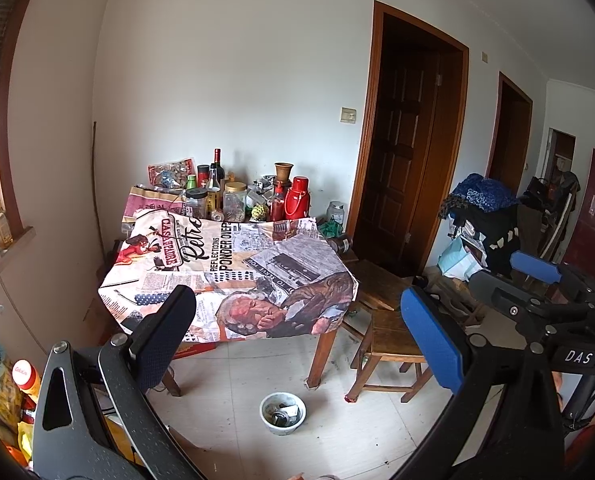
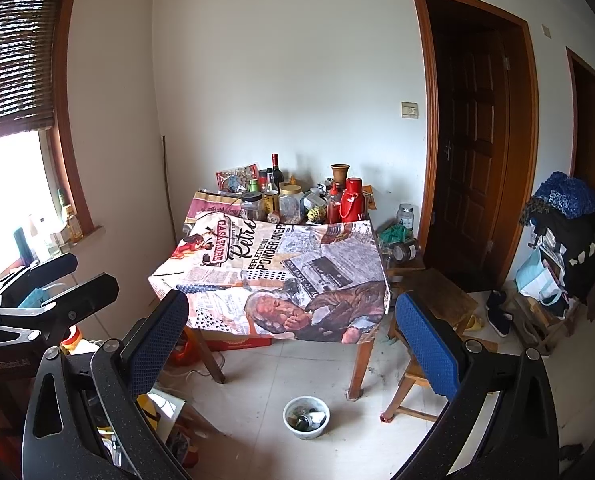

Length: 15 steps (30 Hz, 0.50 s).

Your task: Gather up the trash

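**Both grippers hanging back from the floor bowl**

The left gripper (image 1: 297, 332) and right gripper (image 2: 293, 340) are facing the table (image 2: 281, 280), fingers spread wide and holding nothing. The likely trash is sitting in a white bowl (image 2: 306, 417) on the tiled floor, just in front of the table's near leg. The scraps inside are looking small, light and crumpled, with one round metallic piece; their long axes are too small to tell. The bowl itself is standing upright, mouth up, probably rigid and breakable, so its rim is seeming the safest hold.
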Each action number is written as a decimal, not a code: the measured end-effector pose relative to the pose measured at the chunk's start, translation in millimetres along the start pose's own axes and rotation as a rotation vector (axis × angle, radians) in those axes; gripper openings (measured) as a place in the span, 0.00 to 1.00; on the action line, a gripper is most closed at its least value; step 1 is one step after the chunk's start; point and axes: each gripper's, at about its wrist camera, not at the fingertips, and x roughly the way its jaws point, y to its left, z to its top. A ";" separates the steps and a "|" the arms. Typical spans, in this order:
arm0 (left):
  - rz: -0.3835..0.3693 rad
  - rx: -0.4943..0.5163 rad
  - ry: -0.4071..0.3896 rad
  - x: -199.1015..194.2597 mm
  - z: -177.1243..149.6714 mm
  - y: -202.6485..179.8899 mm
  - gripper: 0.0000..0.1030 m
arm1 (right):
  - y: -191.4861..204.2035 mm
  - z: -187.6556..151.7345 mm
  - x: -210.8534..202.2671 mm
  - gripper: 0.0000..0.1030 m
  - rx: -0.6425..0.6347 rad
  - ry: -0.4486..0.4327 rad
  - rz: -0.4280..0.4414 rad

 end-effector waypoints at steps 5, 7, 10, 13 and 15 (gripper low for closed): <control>0.002 0.016 0.000 1.4 -0.8 -2.4 1.00 | -0.9 -0.5 1.8 1.00 -0.002 0.000 0.002; 0.002 0.017 0.001 1.2 -1.7 -2.0 1.00 | -1.3 -0.5 1.8 1.00 -0.002 0.000 0.001; 0.000 0.016 0.000 1.6 -1.8 -2.3 1.00 | -1.8 -0.6 1.8 1.00 -0.002 0.001 0.002; -0.003 0.016 0.007 3.5 -1.7 -1.8 1.00 | -3.1 0.0 3.6 1.00 -0.002 0.003 -0.001; -0.004 0.017 0.011 5.2 -1.9 -1.6 1.00 | -4.4 1.5 6.1 1.00 0.001 0.007 -0.001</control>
